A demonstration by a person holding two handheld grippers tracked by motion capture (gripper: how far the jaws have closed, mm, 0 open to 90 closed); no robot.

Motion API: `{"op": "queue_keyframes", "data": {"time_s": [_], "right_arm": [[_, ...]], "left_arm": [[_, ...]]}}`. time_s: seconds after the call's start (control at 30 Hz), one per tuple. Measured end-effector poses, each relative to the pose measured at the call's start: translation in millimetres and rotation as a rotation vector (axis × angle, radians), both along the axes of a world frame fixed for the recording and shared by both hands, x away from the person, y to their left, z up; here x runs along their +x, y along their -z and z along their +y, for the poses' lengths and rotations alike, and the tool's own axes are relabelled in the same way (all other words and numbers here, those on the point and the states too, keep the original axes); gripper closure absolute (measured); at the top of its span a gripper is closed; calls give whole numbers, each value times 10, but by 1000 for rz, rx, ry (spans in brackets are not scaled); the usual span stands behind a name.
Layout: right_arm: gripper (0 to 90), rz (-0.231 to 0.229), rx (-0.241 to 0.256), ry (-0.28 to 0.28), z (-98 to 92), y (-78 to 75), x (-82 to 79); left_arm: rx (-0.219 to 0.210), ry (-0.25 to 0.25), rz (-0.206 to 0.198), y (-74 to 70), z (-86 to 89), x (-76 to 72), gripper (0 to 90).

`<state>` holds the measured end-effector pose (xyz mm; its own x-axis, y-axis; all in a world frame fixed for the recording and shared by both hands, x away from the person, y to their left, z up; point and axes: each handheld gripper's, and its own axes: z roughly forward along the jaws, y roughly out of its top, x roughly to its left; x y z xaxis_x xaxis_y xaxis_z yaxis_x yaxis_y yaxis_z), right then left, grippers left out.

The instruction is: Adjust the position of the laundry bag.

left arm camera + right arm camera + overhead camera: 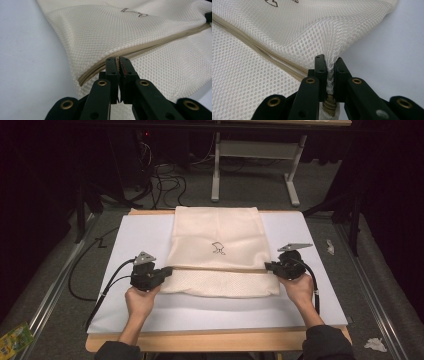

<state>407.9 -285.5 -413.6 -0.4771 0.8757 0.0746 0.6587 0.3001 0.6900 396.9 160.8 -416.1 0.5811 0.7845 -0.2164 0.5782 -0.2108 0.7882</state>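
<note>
We see the mesh laundry bag [216, 247] flat mid-surface, its zipper seam [220, 269] running side to side, long axis between both hands. Left gripper [156, 276] sits at the seam's left end, jaws closed on the zipper edge; right gripper [272, 267] at the seam's right end, jaws clamped on bunched mesh. We judge both equally near, next pull along seam. White surface [310, 290] beneath.
</note>
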Motion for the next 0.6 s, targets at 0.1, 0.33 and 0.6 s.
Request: {"op": "queue_keyframes", "data": {"time_s": [0.1,0.33,0.6], "right_arm": [[856,5,5,-5,6,6,8],[856,7,0,6,-17,16,21],[856,6,6,12,-30,21,32]], "left_arm": [[6,-2,2,-1,17,-2,871],[3,-22,5,1,102,-6,871],[0,-29,3,1,153,-6,871]]}}
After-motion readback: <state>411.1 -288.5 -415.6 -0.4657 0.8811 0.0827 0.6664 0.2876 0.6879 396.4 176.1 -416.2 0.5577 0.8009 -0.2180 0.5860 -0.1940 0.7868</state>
